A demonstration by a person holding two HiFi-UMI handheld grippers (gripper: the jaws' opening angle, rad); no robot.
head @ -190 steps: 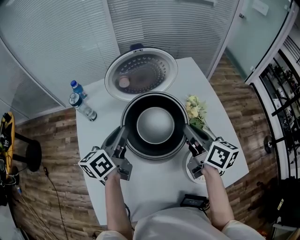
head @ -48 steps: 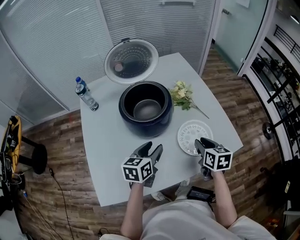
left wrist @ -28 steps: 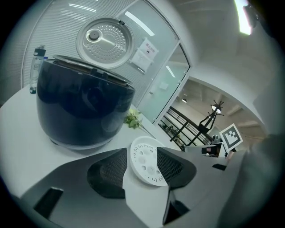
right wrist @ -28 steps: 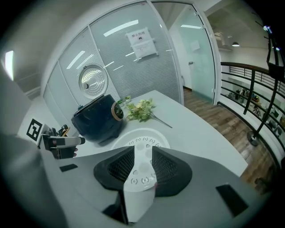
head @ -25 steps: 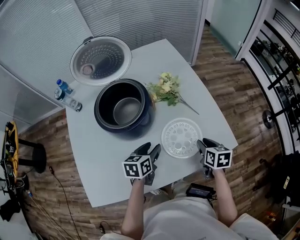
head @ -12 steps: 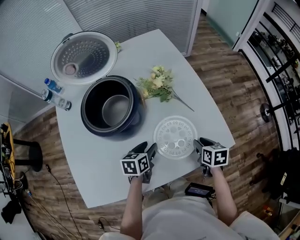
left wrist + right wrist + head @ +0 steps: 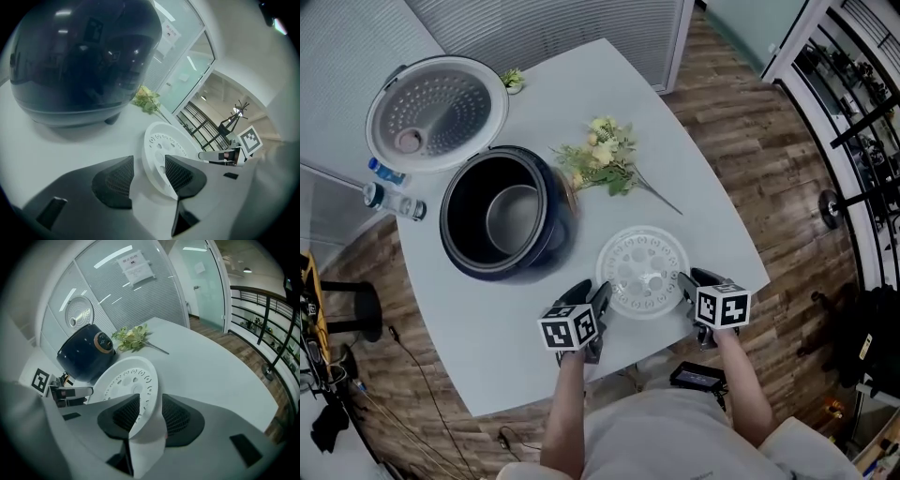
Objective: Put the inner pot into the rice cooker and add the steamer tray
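Note:
The dark blue rice cooker [image 7: 461,255] stands open on the white table, with the grey inner pot [image 7: 514,217] sitting inside it. The white perforated steamer tray [image 7: 642,270] lies flat near the table's front edge. My left gripper [image 7: 598,298] is at the tray's left rim and my right gripper [image 7: 684,284] at its right rim. In the left gripper view the tray [image 7: 161,145] has its rim between the open jaws of the left gripper [image 7: 147,171]. The right gripper [image 7: 150,416] has just been opening, and the rim of the tray [image 7: 126,378] stands between its pads.
The cooker's hinged lid [image 7: 436,111] stands open at the back left. A bunch of flowers [image 7: 598,159] lies right of the cooker, water bottles [image 7: 389,202] lie at the far left. A small dark device [image 7: 694,377] sits beyond the table's near edge.
Both grippers have sunk and closed in on the tray from either side, so that its rim now sits between each pair of jaws. The head view has swung right.

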